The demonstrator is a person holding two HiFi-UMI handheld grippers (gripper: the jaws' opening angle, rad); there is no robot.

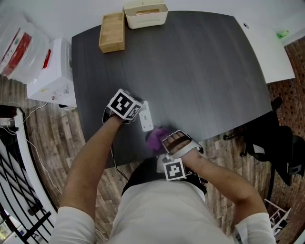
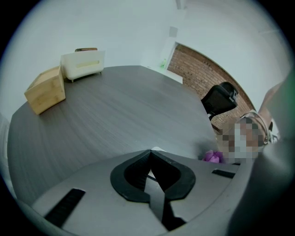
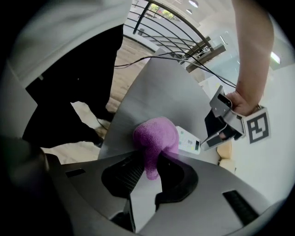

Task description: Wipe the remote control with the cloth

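Observation:
A white remote control (image 1: 146, 116) lies on the dark grey table (image 1: 200, 71), close to its near edge. My left gripper (image 1: 138, 113) is shut, and its tips rest at the remote's far end; in the left gripper view only a white sliver of the remote (image 2: 156, 149) shows past the closed jaws (image 2: 150, 153). My right gripper (image 1: 165, 144) is shut on a purple cloth (image 1: 156, 138). In the right gripper view the cloth (image 3: 156, 136) bulges out of the jaws (image 3: 150, 163) and lies against the near end of the remote (image 3: 188, 139), with the left gripper (image 3: 207, 141) beyond it.
A wooden box (image 1: 112, 32) and a cream container (image 1: 145, 13) stand at the table's far edge. White boxes (image 1: 52, 76) sit on the floor to the left. A black chair (image 1: 281, 147) stands at the right. A railing (image 1: 19, 200) runs along the lower left.

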